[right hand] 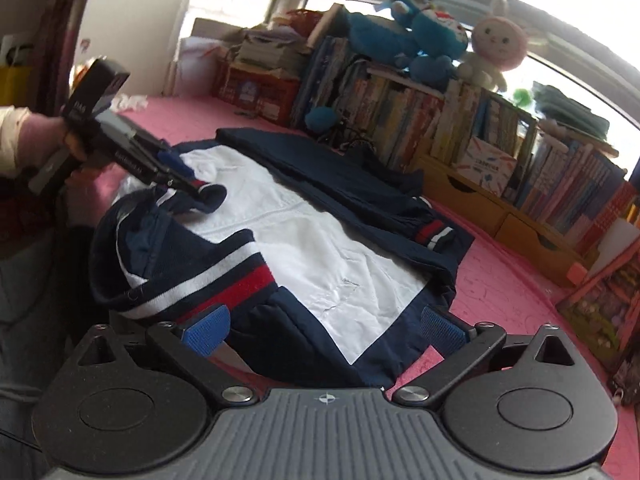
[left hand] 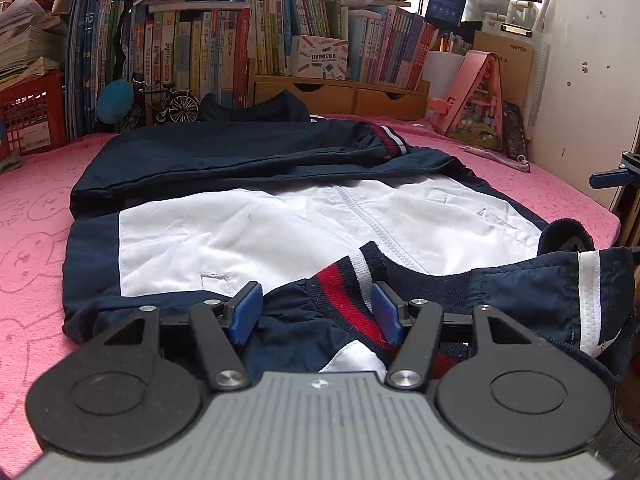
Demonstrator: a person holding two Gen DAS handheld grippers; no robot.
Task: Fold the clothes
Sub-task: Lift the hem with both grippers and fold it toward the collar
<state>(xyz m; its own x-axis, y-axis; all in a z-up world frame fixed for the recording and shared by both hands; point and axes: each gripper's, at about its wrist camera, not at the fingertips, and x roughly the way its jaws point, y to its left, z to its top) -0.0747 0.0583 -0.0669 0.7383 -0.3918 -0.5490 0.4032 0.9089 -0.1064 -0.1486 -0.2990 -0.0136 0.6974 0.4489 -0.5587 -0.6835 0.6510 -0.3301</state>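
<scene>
Navy-and-white jacket [left hand: 280, 232], one, on pink mat [left hand: 36, 216]; two grippers: left gripper [left hand: 316, 312] parted astride striped cuff [left hand: 344, 300], right gripper [right hand: 324, 328] spread wide, unladen. Bookshelf [left hand: 240, 48] behind.

A navy zip-up fabric jacket [left hand: 280, 232] has a white front panel, with red, white and navy striped ribbed cuffs [left hand: 352, 300]. It lies on a pink cartoon-printed mat [left hand: 36, 216].
</scene>
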